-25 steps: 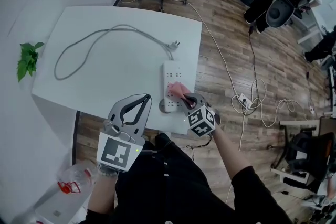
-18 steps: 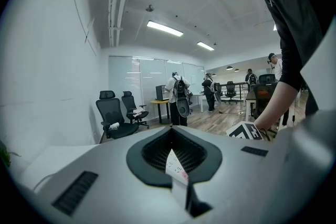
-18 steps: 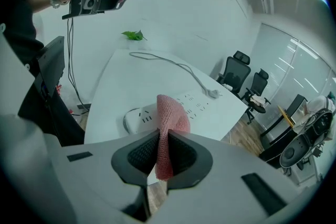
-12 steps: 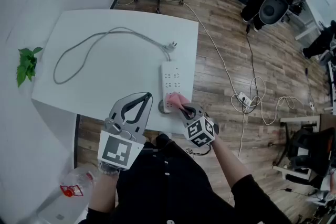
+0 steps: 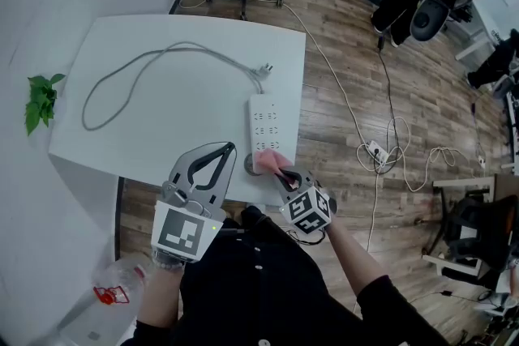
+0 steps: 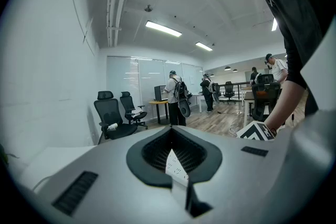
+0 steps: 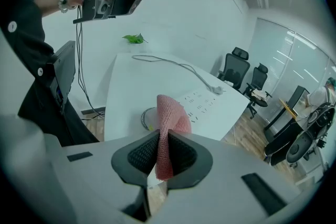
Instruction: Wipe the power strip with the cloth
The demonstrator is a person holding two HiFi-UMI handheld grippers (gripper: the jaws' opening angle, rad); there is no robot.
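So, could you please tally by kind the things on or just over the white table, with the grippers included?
White power strip: 1
Grey cord with plug: 1
Pink cloth: 1
Round grey disc: 1
Grippers: 2, the left gripper and the right gripper
Total: 6

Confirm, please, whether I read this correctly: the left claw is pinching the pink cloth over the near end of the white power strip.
Not quite: the right claw pinches the pink cloth, as the right gripper view shows; the left claw is shut and empty. The cloth is indeed over the near end of the white power strip.
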